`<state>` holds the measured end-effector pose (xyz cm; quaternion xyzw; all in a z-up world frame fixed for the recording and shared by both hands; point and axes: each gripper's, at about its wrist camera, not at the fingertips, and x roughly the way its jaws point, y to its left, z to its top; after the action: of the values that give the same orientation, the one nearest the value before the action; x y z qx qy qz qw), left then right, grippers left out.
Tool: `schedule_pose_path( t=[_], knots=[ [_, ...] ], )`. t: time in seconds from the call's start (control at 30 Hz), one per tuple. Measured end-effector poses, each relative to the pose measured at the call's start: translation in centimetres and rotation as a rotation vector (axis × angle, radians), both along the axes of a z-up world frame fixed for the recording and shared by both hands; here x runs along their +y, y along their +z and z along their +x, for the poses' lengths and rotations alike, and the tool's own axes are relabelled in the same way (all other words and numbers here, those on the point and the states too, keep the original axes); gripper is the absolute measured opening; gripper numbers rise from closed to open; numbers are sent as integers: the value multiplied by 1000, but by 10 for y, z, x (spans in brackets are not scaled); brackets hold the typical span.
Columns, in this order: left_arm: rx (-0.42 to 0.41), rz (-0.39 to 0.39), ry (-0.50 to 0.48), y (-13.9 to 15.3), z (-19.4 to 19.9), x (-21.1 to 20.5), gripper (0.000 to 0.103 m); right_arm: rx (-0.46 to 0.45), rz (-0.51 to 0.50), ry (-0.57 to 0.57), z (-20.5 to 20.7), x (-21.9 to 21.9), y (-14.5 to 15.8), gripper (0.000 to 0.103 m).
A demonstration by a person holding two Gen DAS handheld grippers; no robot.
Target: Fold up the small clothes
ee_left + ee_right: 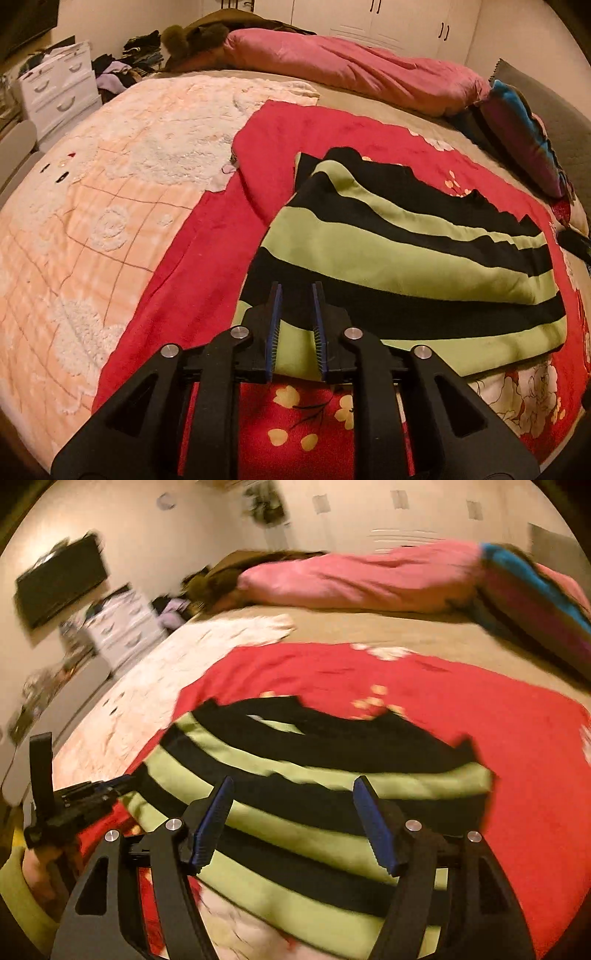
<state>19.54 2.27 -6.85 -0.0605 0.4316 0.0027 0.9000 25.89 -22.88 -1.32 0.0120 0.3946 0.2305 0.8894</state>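
Note:
A green-and-black striped garment [406, 254] lies partly folded on a red floral blanket [325, 136] on the bed. My left gripper [297, 295] is shut on the garment's near green edge, which bunches between its blue pads [275, 317]. In the right wrist view the same garment [314, 805] fills the foreground. My right gripper [293, 786] is open and empty, hovering just above the garment's middle stripes. The left gripper [110, 788] shows at the garment's left edge there.
A peach-and-white fleece blanket [110, 206] covers the bed's left half. A pink duvet [351, 70] and a purple-blue pillow [524, 133] lie along the far side. A white drawer unit [55, 88] and a pile of clothes [122, 70] stand beyond the bed at the left.

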Motion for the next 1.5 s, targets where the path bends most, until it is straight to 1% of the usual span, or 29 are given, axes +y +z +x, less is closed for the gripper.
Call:
schedule_pose_path(
  t=[0.1,0.23,0.3,0.33,0.37,0.43,0.47,0.57,0.63,0.73,0.77,0.83,0.9,0.93,0.97,1.0,1.03,1.07,1.17,1.27,1.33,1.37,1.43,1.47,1.5],
  knots=[
    [28,-4,-6,-7,3,1,13,36,-61,62,27,41,-9,66],
    [48,-4,-13,-15,6,2,13,77,-124,112,59,88,-26,66],
    [48,-14,-13,-16,7,4,13,115,-165,117,74,106,-40,64],
    [50,-19,-14,-16,8,5,13,137,-188,113,81,114,-48,58],
    [53,-21,-16,-18,8,5,13,151,-208,111,86,119,-55,53],
    [55,-20,-21,-19,8,4,13,161,-262,99,95,128,-68,52],
    [56,-18,-26,-20,8,4,13,165,-271,94,98,131,-73,52],
    [56,-18,-34,-21,9,1,13,186,-256,58,108,131,-86,57],
    [57,-18,-38,-21,9,0,13,185,-231,27,113,127,-88,58],
    [61,-20,-42,-23,10,1,13,188,-231,-31,125,121,-89,59],
    [61,-22,-42,-23,11,2,13,195,-230,-36,129,120,-90,63],
    [61,-29,-39,-23,11,3,13,203,-230,-34,132,119,-90,64],
    [58,-26,-39,-23,10,3,13,183,-205,-26,126,116,-84,65],
    [54,-25,-41,-21,10,3,15,159,-178,-20,120,113,-77,66],
    [49,-30,-41,-20,9,3,17,138,-150,-15,114,108,-70,71],
    [42,-34,-41,-18,9,4,21,118,-119,-12,108,102,-63,76],
    [35,-36,-39,-16,8,5,23,90,-84,-19,98,94,-55,87],
    [27,-34,-34,-15,7,6,24,67,-65,-30,89,86,-49,92],
    [24,-38,-22,-14,8,9,25,33,-37,-44,66,64,-39,94],
    [16,-49,-13,-12,7,12,29,0,-51,-64,43,47,-34,94],
    [-1,-44,-9,-9,6,12,38,-30,-60,-78,24,38,-30,94],
    [-9,-39,-8,-8,6,12,40,-40,-64,-82,16,35,-29,94],
    [-27,-12,2,-5,5,11,51,-66,-82,-88,-4,29,-29,94],
    [-32,1,9,-4,4,11,52,-78,-88,-87,-12,27,-29,98],
    [-32,2,12,-4,4,12,53,-91,-98,-92,-21,25,-30,99]
  ],
)
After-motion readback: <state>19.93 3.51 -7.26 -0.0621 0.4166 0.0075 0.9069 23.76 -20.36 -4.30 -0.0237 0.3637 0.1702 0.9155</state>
